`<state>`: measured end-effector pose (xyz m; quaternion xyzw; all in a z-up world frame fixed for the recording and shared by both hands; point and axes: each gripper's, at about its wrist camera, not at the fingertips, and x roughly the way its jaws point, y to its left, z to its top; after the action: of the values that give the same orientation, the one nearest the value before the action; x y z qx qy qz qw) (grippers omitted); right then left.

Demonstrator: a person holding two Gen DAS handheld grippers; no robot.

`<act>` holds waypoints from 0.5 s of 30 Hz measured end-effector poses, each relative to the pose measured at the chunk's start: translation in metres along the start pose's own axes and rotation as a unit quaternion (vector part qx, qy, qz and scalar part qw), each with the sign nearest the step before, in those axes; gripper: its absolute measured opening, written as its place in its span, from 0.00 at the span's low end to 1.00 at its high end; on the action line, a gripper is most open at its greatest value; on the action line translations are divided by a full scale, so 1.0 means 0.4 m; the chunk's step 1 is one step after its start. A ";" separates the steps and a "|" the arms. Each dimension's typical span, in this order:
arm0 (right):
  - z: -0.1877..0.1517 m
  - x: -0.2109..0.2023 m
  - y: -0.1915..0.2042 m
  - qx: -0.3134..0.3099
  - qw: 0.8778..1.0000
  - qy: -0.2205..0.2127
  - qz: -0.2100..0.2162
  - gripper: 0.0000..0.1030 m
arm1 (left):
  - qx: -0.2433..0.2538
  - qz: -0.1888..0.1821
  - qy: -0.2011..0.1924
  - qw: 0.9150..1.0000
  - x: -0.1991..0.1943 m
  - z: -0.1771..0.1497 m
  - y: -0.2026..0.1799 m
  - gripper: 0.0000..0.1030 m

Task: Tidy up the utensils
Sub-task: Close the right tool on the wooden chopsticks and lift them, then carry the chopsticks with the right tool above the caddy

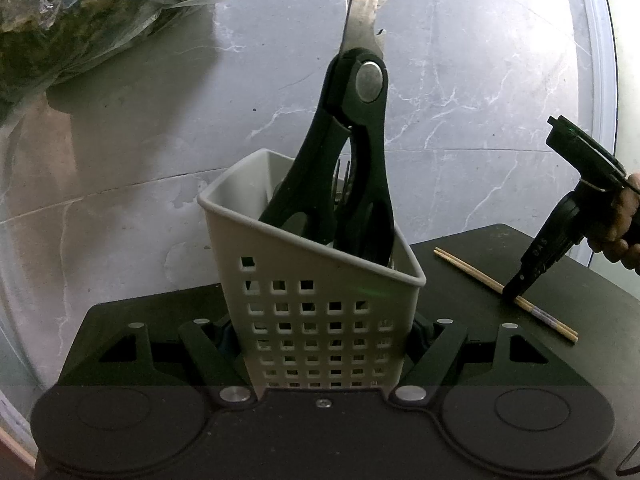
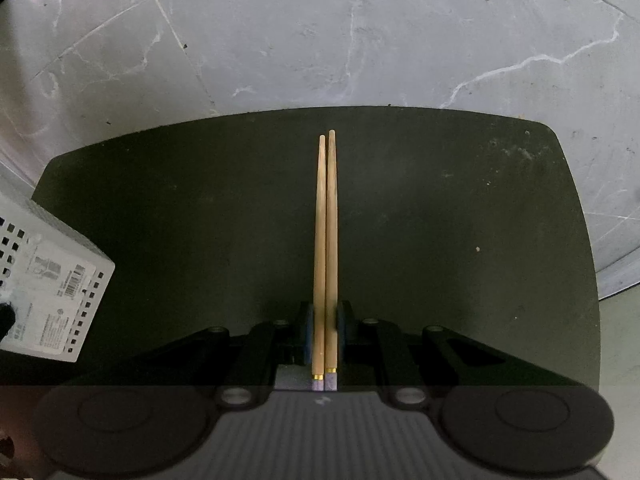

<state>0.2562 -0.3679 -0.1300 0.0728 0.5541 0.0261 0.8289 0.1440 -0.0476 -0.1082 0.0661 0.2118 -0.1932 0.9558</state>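
Observation:
A grey perforated utensil holder [image 1: 316, 320] stands on the black mat [image 1: 580, 312], and my left gripper [image 1: 324, 330] is shut on its two sides. Black-handled scissors [image 1: 360, 140] stand in the holder with the blades up, and fork tines [image 1: 343, 172] show behind them. In the left wrist view a pair of wooden chopsticks [image 1: 472, 272] lies on the mat to the right, with my right gripper [image 1: 516, 292] tipped steeply down onto it. In the right wrist view the right gripper [image 2: 325, 320] is shut on the chopsticks [image 2: 326, 220] near their banded ends. The holder's labelled side [image 2: 48, 280] shows at the left.
The mat lies on a round grey marble table [image 1: 460, 80]. A clear plastic bag of dark greenish stuff [image 1: 80, 12] lies at the far left. A person's hand [image 1: 624, 220] holds the right gripper at the right edge.

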 end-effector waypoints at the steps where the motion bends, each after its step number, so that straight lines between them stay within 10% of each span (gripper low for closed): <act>1: -0.001 -0.001 0.000 0.000 1.000 -0.001 0.000 0.12 | 0.000 0.000 0.000 1.000 0.000 -0.001 0.000 0.75; 15: -0.041 -0.020 -0.008 0.075 0.994 -0.046 0.066 0.12 | 0.004 -0.003 -0.002 1.000 0.001 -0.003 0.003 0.74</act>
<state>0.2379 -0.3706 -0.1294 0.1722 0.5100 0.0362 0.8420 0.1446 -0.0463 -0.1093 0.0692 0.2095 -0.1972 0.9552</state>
